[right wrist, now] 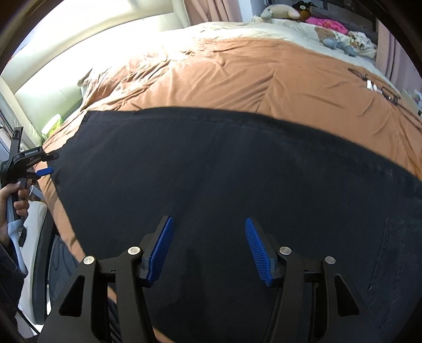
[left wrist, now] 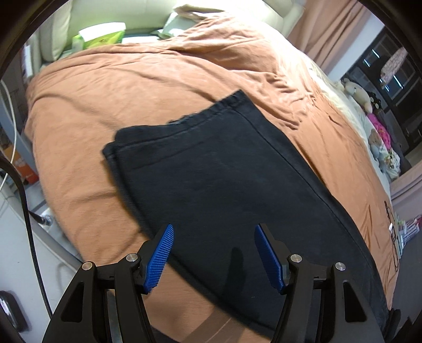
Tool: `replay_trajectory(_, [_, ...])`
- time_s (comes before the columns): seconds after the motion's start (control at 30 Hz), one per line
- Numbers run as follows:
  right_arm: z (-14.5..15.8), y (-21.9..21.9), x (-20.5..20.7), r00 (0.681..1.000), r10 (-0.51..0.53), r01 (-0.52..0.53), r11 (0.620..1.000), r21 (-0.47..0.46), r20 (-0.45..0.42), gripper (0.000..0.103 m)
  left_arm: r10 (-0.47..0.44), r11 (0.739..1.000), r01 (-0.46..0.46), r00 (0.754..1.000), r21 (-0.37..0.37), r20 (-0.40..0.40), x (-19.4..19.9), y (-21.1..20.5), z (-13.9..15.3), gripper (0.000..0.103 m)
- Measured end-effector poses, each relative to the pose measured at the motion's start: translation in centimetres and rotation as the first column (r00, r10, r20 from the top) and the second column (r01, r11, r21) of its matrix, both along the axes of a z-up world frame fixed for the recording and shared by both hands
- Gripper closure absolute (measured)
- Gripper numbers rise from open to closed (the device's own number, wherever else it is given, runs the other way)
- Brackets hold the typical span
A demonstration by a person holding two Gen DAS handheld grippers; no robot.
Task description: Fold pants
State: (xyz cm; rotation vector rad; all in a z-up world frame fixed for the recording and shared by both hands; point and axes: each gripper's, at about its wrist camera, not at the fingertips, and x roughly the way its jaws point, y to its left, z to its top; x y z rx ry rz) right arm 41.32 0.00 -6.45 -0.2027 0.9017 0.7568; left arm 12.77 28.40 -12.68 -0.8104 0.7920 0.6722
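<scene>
Black pants (left wrist: 224, 171) lie flat on the orange bedspread (left wrist: 132, 87), folded lengthwise with one leg on the other; the hem end lies away from me in the left wrist view. My left gripper (left wrist: 213, 232) is open and empty, hovering above the pants near their left edge. In the right wrist view the pants (right wrist: 211, 171) spread wide across the bedspread (right wrist: 250, 74). My right gripper (right wrist: 209, 224) is open and empty, just above the dark cloth. The left gripper also shows in the right wrist view (right wrist: 43, 165), held by a hand at the pants' left end.
Cream headboard (left wrist: 110, 10) and pillows stand at the bed's far end, with a green box (left wrist: 105, 37). Stuffed toys (right wrist: 282, 12) and pink cloth (right wrist: 329, 25) line the far side. A cable (left wrist: 29, 224) and floor lie off the bed's left edge.
</scene>
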Motion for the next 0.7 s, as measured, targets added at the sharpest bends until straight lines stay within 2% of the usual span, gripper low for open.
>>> replay_trajectory(0.17, [-2.0,0.3,-1.1,0.998,-0.002,0.001,1.0,-0.006,-0.068,0.063,0.051,0.999,-0.051,0.999,-0.005,0.016,-2.3,1.6,-0.1,0.037])
replay_trajectory(0.27, [-3.0,0.3,-1.9,0.997,-0.007,0.006,1.0,-0.011,-0.078,0.063,0.07,0.998,-0.07,0.997,0.0,0.027,-3.4,2.6,0.1,0.037])
replay_trajectory(0.4, [-2.1,0.3,-2.1,0.996,-0.005,0.007,1.0,0.023,-0.084,0.065,0.09,0.996,-0.089,0.994,-0.024,0.058,-4.5,4.0,0.0,0.037])
replay_trajectory(0.57, [0.7,-0.6,-1.8,0.999,-0.043,0.046,0.996,0.081,-0.03,0.065,0.126,0.991,-0.12,0.983,-0.05,0.136,-6.4,5.6,0.6,0.043])
replay_trajectory(0.63, [1.4,-1.1,-1.6,0.998,-0.062,0.062,0.994,0.094,-0.007,0.065,0.126,0.991,-0.117,0.978,-0.064,0.164,-6.7,6.2,0.9,0.048])
replay_trajectory(0.7, [1.7,-1.5,-1.4,0.997,-0.078,0.077,0.991,0.107,0.003,0.065,0.115,0.992,-0.104,0.978,-0.07,0.171,-6.5,6.7,1.0,0.048])
